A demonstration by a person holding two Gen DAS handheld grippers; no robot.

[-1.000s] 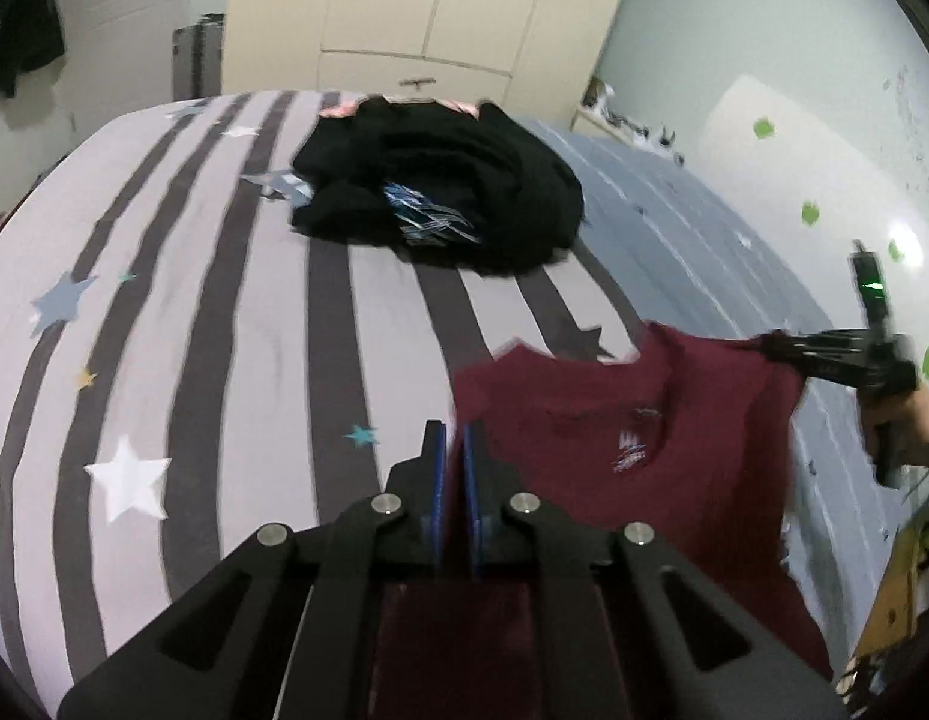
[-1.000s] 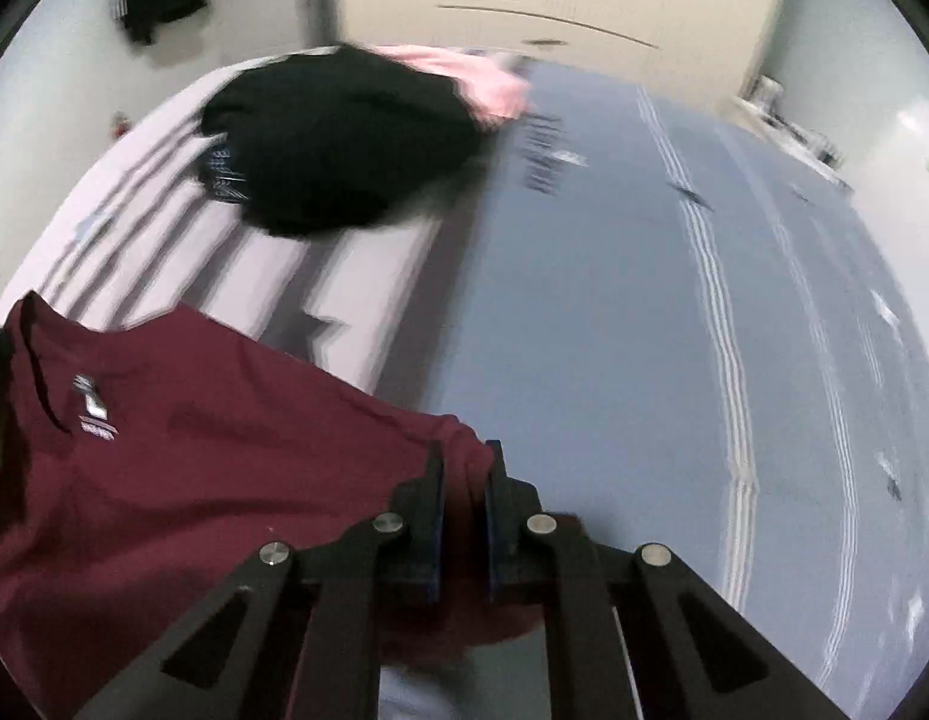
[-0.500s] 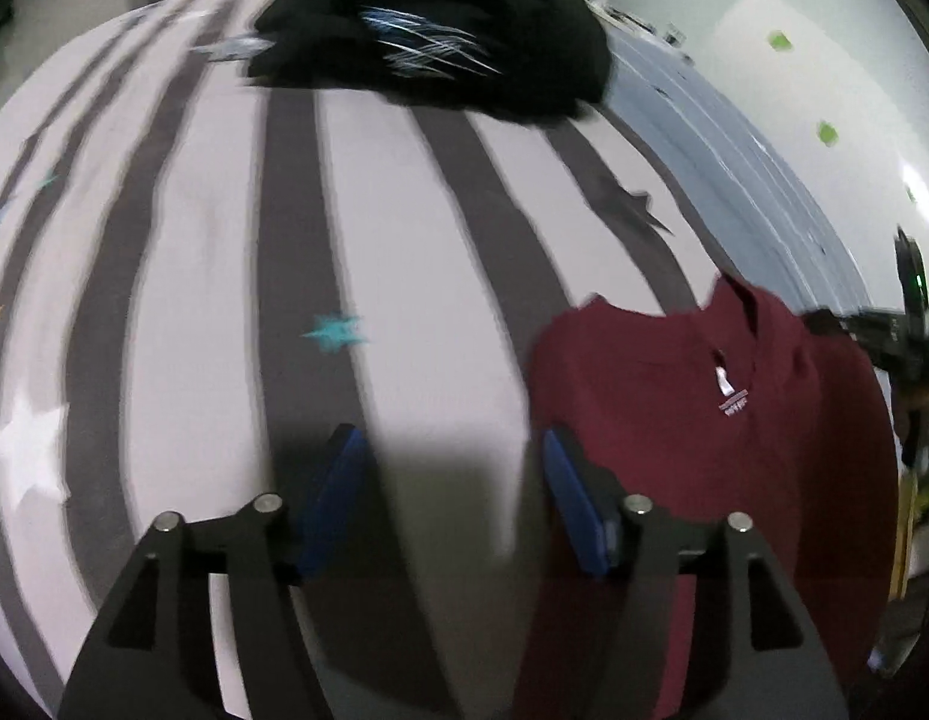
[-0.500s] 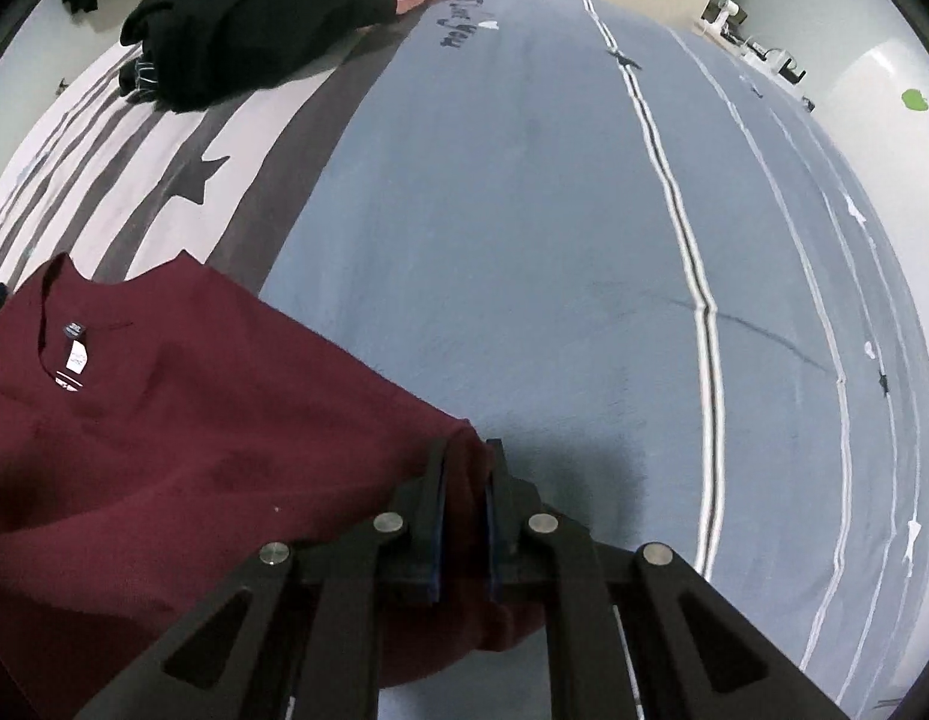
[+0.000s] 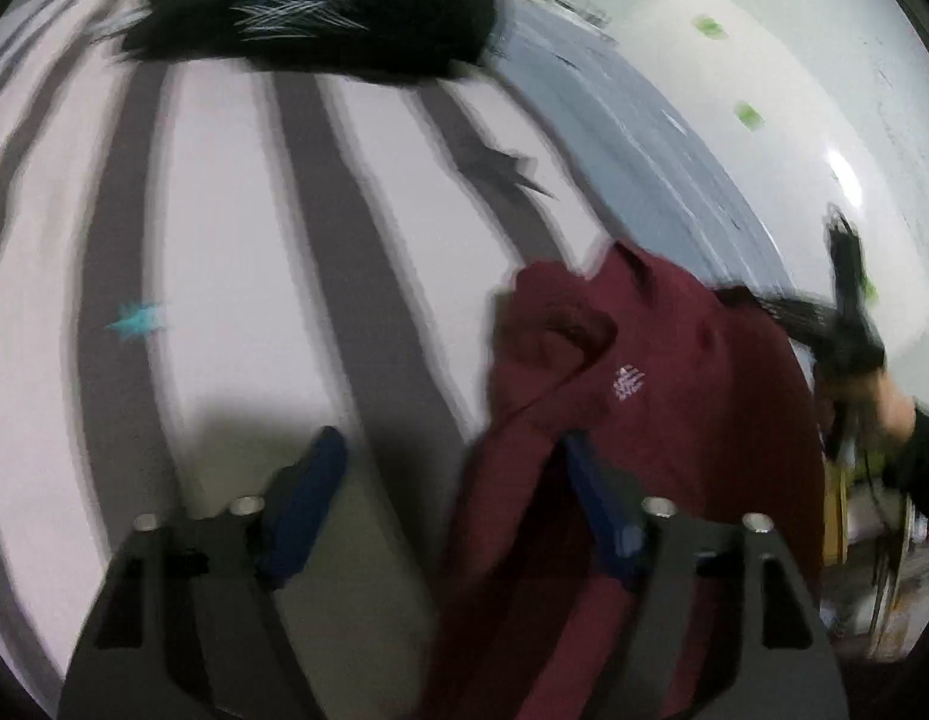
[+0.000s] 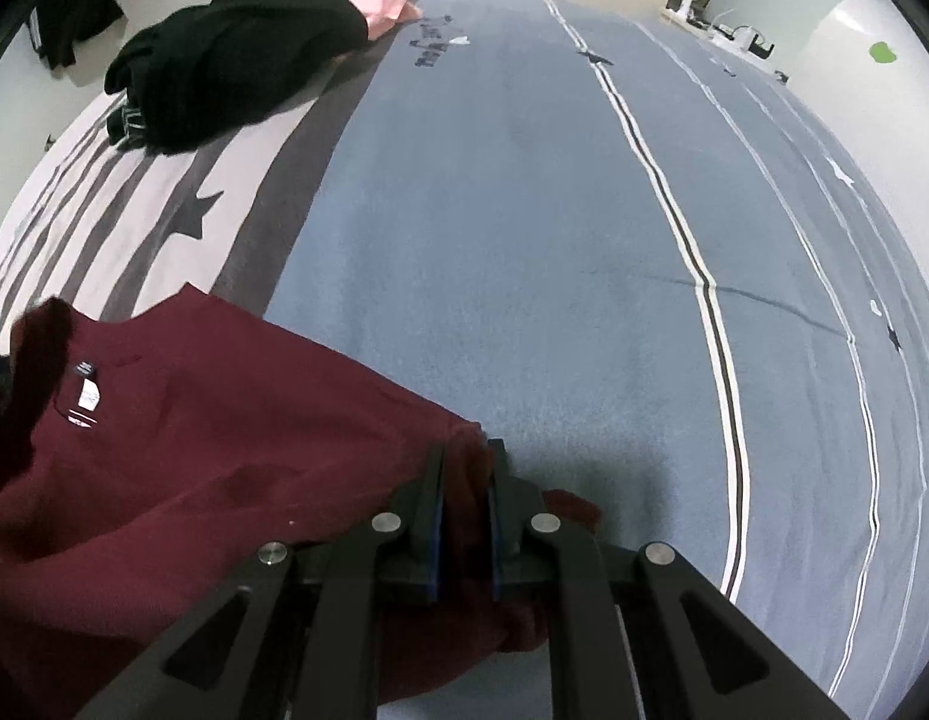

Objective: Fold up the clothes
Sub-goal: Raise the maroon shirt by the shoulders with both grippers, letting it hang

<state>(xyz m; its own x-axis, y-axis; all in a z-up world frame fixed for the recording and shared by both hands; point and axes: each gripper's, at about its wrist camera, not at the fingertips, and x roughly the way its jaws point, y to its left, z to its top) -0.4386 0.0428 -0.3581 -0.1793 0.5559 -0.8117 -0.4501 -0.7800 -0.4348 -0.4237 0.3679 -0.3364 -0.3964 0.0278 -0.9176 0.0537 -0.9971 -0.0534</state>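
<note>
1. Maroon shirt (image 6: 212,468) lies near the bed's (image 6: 524,240) near edge, collar toward the black clothes pile (image 6: 236,66).
2. Right gripper (image 6: 464,480) pinches a shoulder corner of the shirt.
3. Left gripper (image 5: 452,492) is closing, jaws apart, the shirt's edge between them, not yet pinched.
4. Judged step: laying it flat; next, a firm left hold before folding.

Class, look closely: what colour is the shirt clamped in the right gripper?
Dark red, maroon. The shirt shows best in the right wrist view, pinched in the right gripper.
</note>
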